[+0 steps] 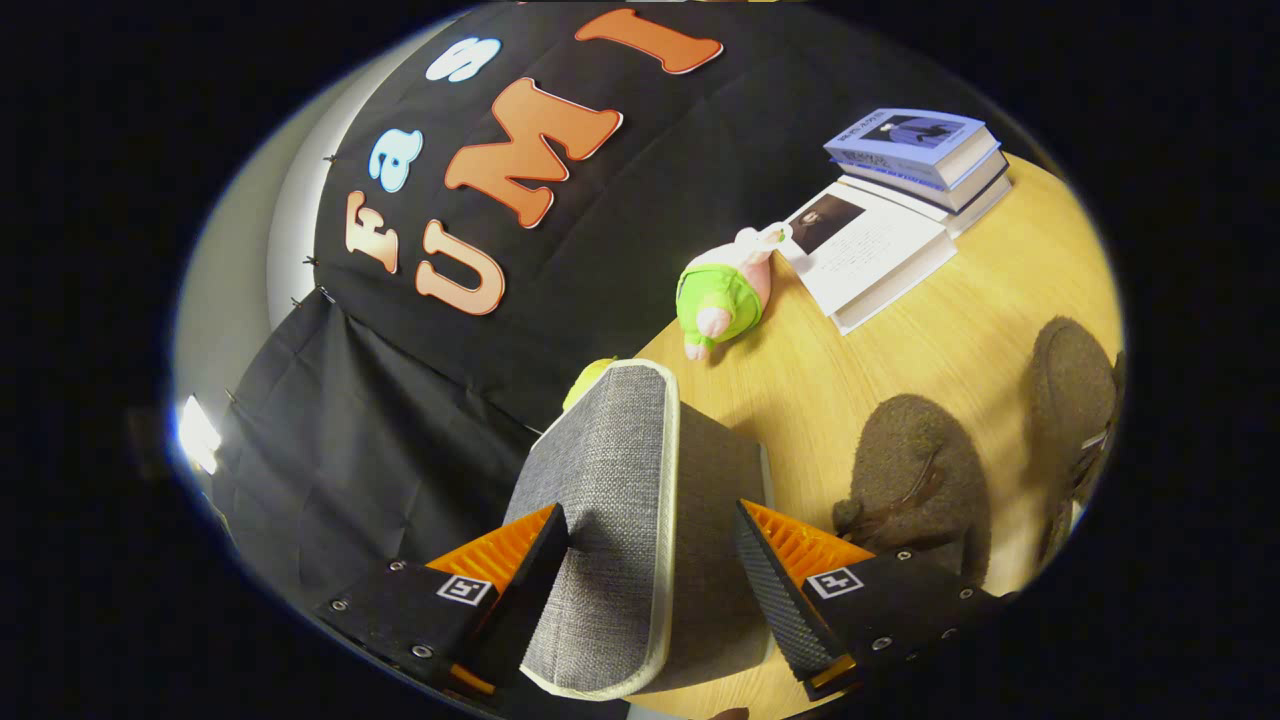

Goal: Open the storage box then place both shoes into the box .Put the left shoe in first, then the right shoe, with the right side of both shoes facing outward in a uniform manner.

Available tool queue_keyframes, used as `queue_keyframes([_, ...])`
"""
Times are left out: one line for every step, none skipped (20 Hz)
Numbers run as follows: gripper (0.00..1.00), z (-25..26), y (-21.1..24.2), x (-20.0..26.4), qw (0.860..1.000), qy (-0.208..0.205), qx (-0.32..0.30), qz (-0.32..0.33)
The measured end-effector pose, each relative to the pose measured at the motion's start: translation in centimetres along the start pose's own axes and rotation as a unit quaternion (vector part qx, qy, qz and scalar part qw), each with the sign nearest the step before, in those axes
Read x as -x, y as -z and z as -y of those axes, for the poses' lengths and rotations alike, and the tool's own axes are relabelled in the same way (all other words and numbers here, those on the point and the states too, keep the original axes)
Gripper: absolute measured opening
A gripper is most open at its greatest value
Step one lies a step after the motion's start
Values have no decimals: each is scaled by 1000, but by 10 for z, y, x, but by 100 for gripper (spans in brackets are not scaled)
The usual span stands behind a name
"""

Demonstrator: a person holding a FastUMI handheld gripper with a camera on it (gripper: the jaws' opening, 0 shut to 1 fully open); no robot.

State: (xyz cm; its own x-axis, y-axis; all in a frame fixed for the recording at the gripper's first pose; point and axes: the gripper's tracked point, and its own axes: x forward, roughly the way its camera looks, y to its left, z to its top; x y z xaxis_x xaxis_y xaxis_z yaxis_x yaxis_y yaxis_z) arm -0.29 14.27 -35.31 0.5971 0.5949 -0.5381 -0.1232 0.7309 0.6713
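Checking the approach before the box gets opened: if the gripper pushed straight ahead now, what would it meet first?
The grey fabric lid of the storage box. It already lies between the gripper's open jaws, so contact would likely come almost immediately, though depth is unclear.

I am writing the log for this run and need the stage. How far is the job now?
Done: nothing is finished yet. In hand: the claw has its fingers on either side of the grey fabric lid of the storage box; the left finger touches it, the right one looks apart, so the box is being opened. Left: both brown shoes, one beside the box and one beyond it, are on the wooden table, not yet in the box.
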Motion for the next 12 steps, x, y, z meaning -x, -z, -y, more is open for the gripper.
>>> queue_keyframes([98,0,2,-2,1000,-6,-5,-5])
queue_keyframes([98,-1,3,-6,1000,-12,-11,-10])
queue_keyframes([98,-4,6,-8,1000,-19,-15,-14])
queue_keyframes([98,-4,8,-12,999,-23,-17,-18])
queue_keyframes([98,-8,10,-11,999,-31,-23,-22])
queue_keyframes([97,-9,12,-12,999,-34,-26,-25])
queue_keyframes([94,-11,11,-12,999,-39,-29,-24])
queue_keyframes([90,-14,8,-11,998,-44,-31,-23])
queue_keyframes([79,-15,9,-12,998,-43,-32,-21])
queue_keyframes([74,-14,8,-10,998,-40,-34,-22])
queue_keyframes([71,-12,8,-9,998,-38,-35,-22])
queue_keyframes([70,-12,7,-5,998,-38,-35,-21])
